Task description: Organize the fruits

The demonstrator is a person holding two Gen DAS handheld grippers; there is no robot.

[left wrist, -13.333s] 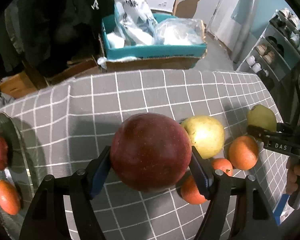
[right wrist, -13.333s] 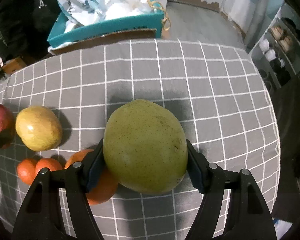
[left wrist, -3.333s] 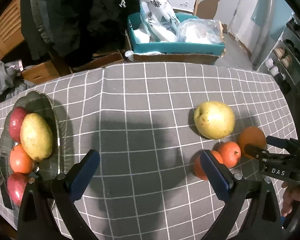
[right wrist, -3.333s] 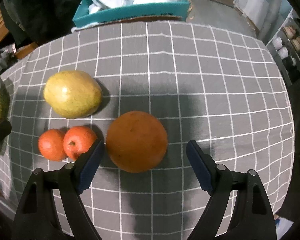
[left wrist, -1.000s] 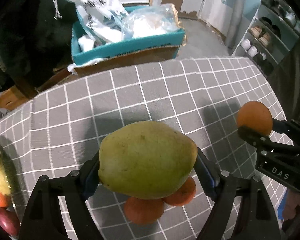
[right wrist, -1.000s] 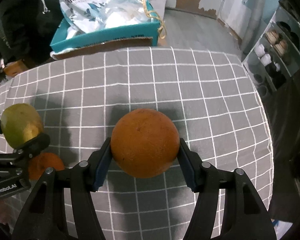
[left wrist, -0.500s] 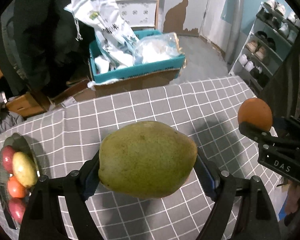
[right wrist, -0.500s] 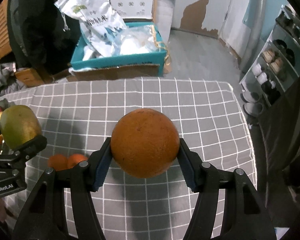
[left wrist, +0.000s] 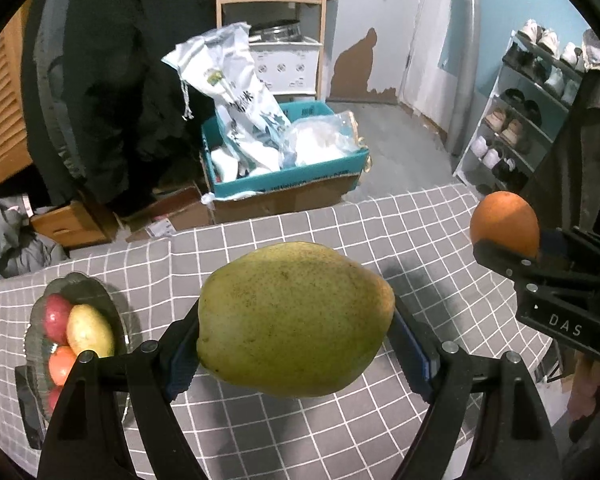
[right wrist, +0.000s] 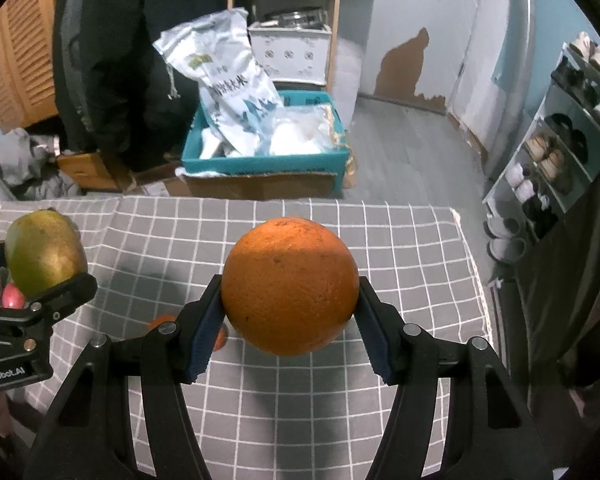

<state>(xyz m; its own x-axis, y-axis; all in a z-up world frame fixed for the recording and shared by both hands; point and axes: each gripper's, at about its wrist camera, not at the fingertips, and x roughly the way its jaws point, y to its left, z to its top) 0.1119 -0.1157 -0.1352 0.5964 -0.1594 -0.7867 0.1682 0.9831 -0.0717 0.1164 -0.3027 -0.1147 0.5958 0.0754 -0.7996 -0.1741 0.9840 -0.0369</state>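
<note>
Jaws clamp both fruits: L gripper [left wrist: 296, 344] w/ pear [left wrist: 296, 320]; R gripper [right wrist: 290, 328] w/ orange [right wrist: 290, 286].

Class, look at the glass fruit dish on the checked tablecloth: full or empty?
Partly full. The glass fruit dish holds a red apple, yellow pear and orange fruit.

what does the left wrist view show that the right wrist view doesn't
Only the left wrist view shows the glass dish with a yellow pear and apples inside. Only the right wrist view shows small oranges on the cloth, partly hidden. Both show the left gripper shut on the green pear and the right gripper shut on the orange.
</note>
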